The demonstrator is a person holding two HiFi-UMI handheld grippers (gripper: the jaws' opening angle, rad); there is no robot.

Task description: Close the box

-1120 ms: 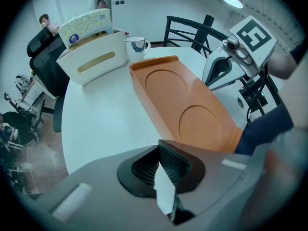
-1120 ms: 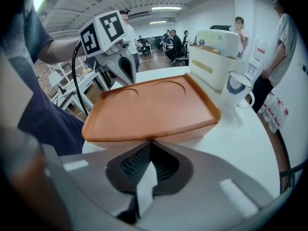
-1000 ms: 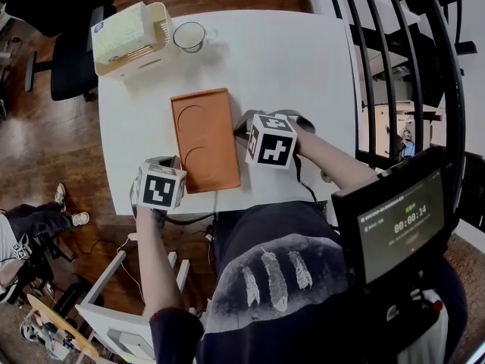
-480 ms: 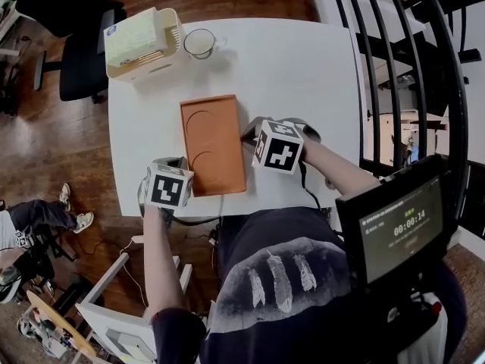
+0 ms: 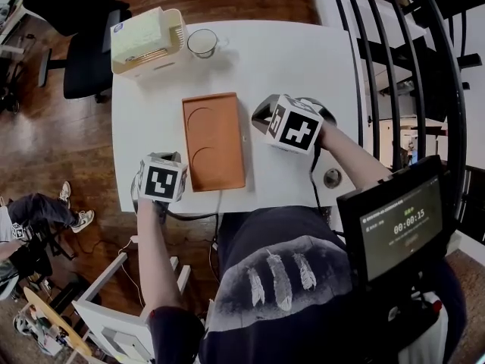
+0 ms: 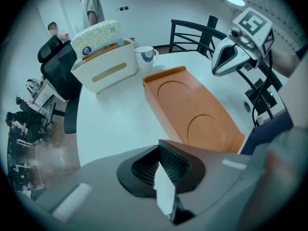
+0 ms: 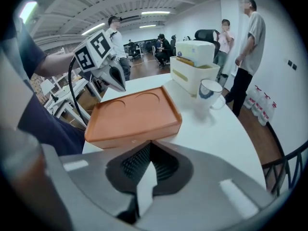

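Note:
The orange box [image 5: 214, 140] lies flat on the white table [image 5: 303, 59] with its lid down; two round recesses mark its top. My left gripper [image 5: 162, 162] sits at the table's near edge, just left of the box's near corner, shut and holding nothing. My right gripper [image 5: 264, 114] hovers a little to the right of the box, apart from it, also shut and holding nothing. In the left gripper view the box [image 6: 192, 112] stretches ahead, with the right gripper [image 6: 217, 69] beyond it. The right gripper view has the box [image 7: 132, 112] just ahead of the jaws and the left gripper [image 7: 119, 83] behind it.
A cream holder with a tissue pack [image 5: 148, 40] and a white mug [image 5: 202, 42] stand at the table's far left. A cable hole [image 5: 331, 177] is near the right front edge. A black railing [image 5: 424, 67] runs along the right; an office chair [image 5: 83, 59] stands left.
My right gripper has drawn back to the right, away from the box's edge. The left gripper has stayed almost in place.

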